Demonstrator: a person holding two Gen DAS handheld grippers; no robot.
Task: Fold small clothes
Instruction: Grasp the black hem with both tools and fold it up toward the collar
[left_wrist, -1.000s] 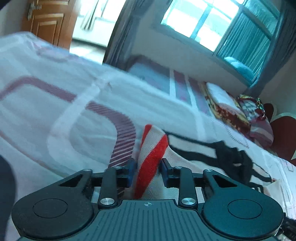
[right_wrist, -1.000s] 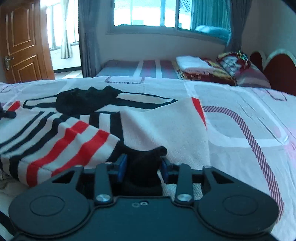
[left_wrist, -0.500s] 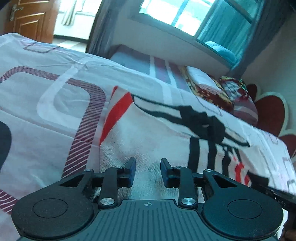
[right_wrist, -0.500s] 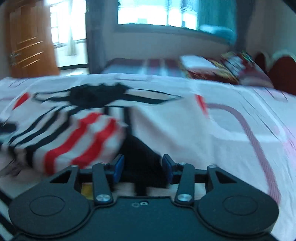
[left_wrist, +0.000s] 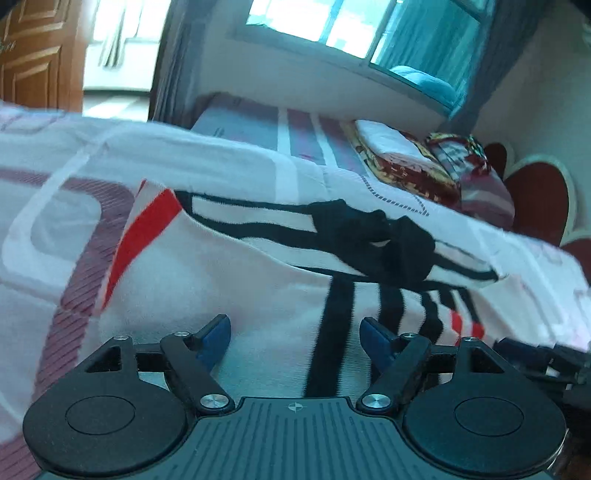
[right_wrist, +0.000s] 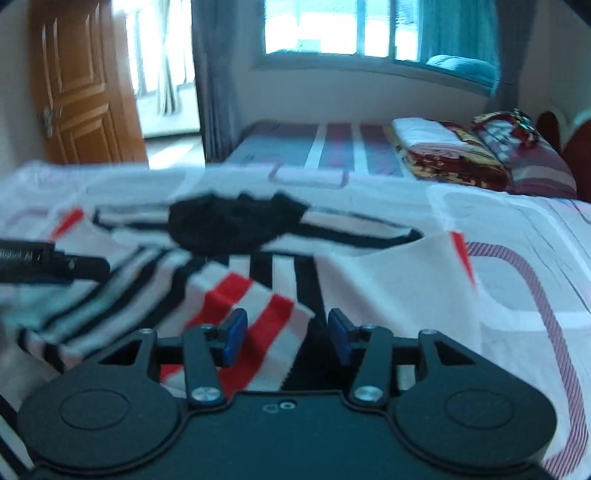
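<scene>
A small white top (left_wrist: 240, 280) with black and red stripes and a black collar (left_wrist: 369, 236) lies spread on the bed. My left gripper (left_wrist: 295, 326) hovers over its white body near a black stripe. Its jaws are opening wide, and only flat cloth shows below the gap. In the right wrist view the same top (right_wrist: 388, 280) has a red-striped sleeve (right_wrist: 229, 291) folded across its front. My right gripper (right_wrist: 288, 321) stands over the sleeve's cuff, its jaws opening. The pads do not press on the cloth.
The pink-and-white patterned sheet (left_wrist: 55, 221) surrounds the top. A second bed (right_wrist: 314, 147) behind holds folded blankets (right_wrist: 443, 151) and a pillow. A wooden door (right_wrist: 81, 92) stands at the back left, a red headboard (left_wrist: 535, 199) at the right. A dark tool part (right_wrist: 44, 258) reaches in from the left.
The left gripper let go of the red-striped edge, moved across the top and spread wide. The right gripper released the black cloth and widened; the striped sleeve now lies over the front.
</scene>
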